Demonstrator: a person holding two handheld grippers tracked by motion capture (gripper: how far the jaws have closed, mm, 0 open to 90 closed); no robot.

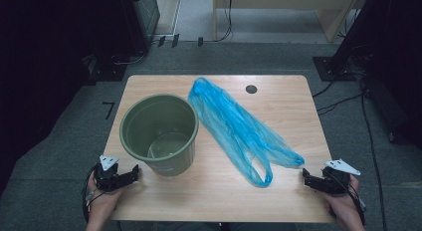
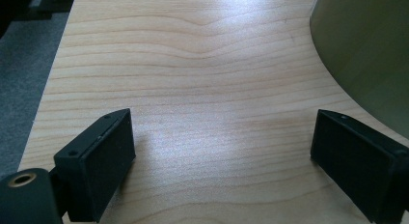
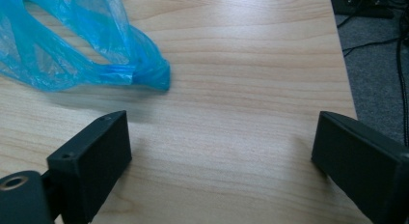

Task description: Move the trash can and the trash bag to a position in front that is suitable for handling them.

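nothing of the work appears to be done yet. the green bin (image 1: 160, 134) stands upright and empty on the left half of the tabletop (image 1: 278, 191), with no liner in it. the blue plastic bag (image 1: 234, 129) lies flat and stretched out on the tabletop just beside the bin, running from the far middle toward the near right, its handle loops at the near end.

the left claw (image 1: 128, 175) is held low at the near left corner, close to the foot of the bin, with its jaws spread wide and nothing between them; in the left gripper view only bare wood lies between the jaws, and the bin wall (image 2: 371, 55) curves past on one side without being touched. the right claw (image 1: 309, 179) is held at the near right edge, also released and empty, with the nearest bag loop (image 3: 140, 72) just ahead of its jaws and not yet gripped.

judged from this, everything is left: the bag has to be picked up, opened, and fitted into the bin, with its mouth folded over the rim. the right claw seems best placed for the first grasp.
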